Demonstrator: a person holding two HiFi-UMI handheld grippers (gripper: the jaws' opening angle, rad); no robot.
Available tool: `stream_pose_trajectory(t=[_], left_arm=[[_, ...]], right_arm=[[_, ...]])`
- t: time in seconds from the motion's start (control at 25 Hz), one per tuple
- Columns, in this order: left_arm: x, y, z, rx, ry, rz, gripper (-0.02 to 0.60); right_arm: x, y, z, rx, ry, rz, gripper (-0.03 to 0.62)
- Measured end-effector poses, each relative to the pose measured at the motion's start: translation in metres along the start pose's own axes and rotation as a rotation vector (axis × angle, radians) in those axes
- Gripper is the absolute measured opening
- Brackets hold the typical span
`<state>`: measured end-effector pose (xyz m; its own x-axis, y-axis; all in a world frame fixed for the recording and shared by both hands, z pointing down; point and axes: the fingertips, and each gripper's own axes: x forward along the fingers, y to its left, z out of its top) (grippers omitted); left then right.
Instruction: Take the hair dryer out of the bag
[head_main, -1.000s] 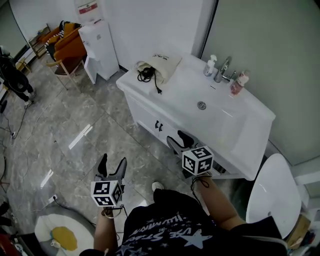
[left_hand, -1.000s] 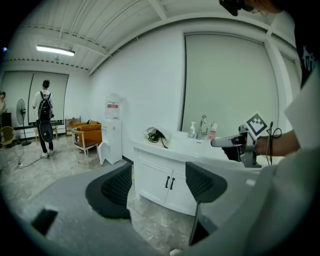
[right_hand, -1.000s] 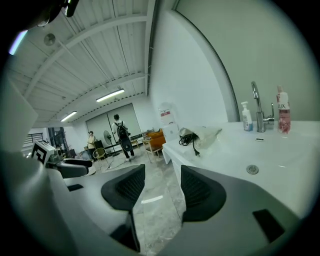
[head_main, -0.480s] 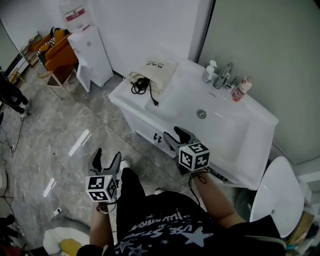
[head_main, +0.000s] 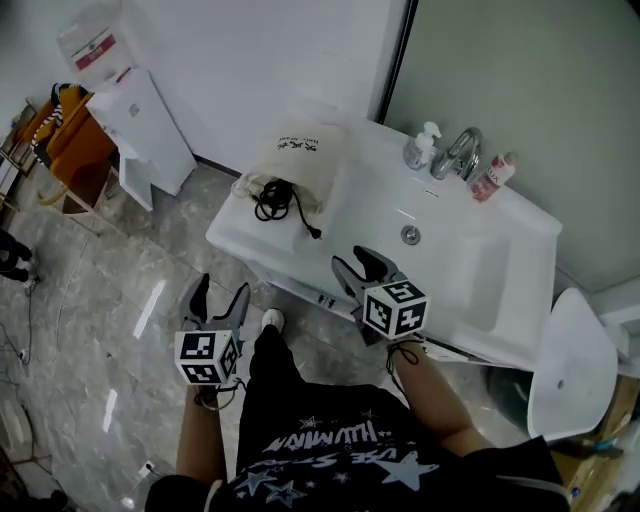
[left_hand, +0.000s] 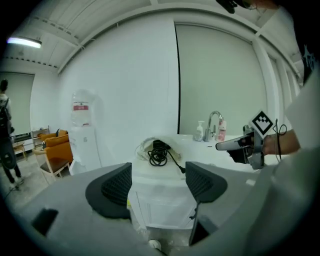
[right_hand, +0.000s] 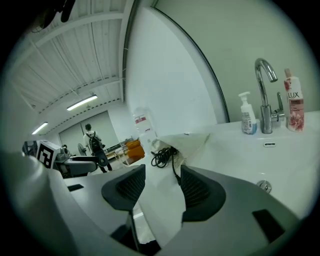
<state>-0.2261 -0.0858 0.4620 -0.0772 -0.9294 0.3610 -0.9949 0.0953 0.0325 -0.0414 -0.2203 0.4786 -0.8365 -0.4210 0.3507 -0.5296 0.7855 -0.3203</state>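
A cream drawstring bag (head_main: 298, 152) lies on the left end of the white vanity counter (head_main: 345, 215). The hair dryer's black coiled cord (head_main: 274, 200) spills out of the bag's mouth, its plug toward the counter's front edge; the dryer body is hidden inside. My left gripper (head_main: 220, 297) hangs open and empty over the floor, short of the counter. My right gripper (head_main: 358, 266) stands open and empty at the counter's front edge, right of the bag. The left gripper view frames the bag (left_hand: 162, 144) and cord (left_hand: 159, 155) between my left gripper's (left_hand: 157, 182) fingers. The right gripper view shows the bag (right_hand: 186, 142) ahead of my right gripper (right_hand: 162, 186).
A sink basin (head_main: 450, 255) with tap (head_main: 462, 152), pump bottle (head_main: 421, 147) and pink bottle (head_main: 492, 176) fills the counter's right part. A white water dispenser (head_main: 140, 130) and orange chairs (head_main: 60, 135) stand at the left, a round white seat (head_main: 565, 370) at the right.
The person has walked up to the vanity. Both grippers, open throughout, have come closer to the counter, and the bag now lies nearer in the head view.
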Motion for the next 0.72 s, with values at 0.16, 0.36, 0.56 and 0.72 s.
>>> stream_pose_trajectory(t=[0.16, 0.36, 0.56, 0.72], left_arm=[[0.069, 0.036, 0.014, 0.053, 0.035, -0.112, 0.334], [0.14, 0.064, 0.032, 0.161, 0.079, -0.245, 0.333], [0.192, 0.067, 0.046, 0.231, 0.091, -0.361, 0.331], [0.229, 0.061, 0.05, 0.287, 0.102, -0.436, 0.313]], right_arm=[[0.041, -0.017, 0.008, 0.04, 0.007, -0.097, 0.209], [0.083, -0.023, 0.021, 0.092, 0.013, -0.18, 0.209], [0.115, -0.017, 0.028, 0.097, 0.038, -0.222, 0.209], [0.138, -0.017, 0.032, 0.095, 0.056, -0.248, 0.209]])
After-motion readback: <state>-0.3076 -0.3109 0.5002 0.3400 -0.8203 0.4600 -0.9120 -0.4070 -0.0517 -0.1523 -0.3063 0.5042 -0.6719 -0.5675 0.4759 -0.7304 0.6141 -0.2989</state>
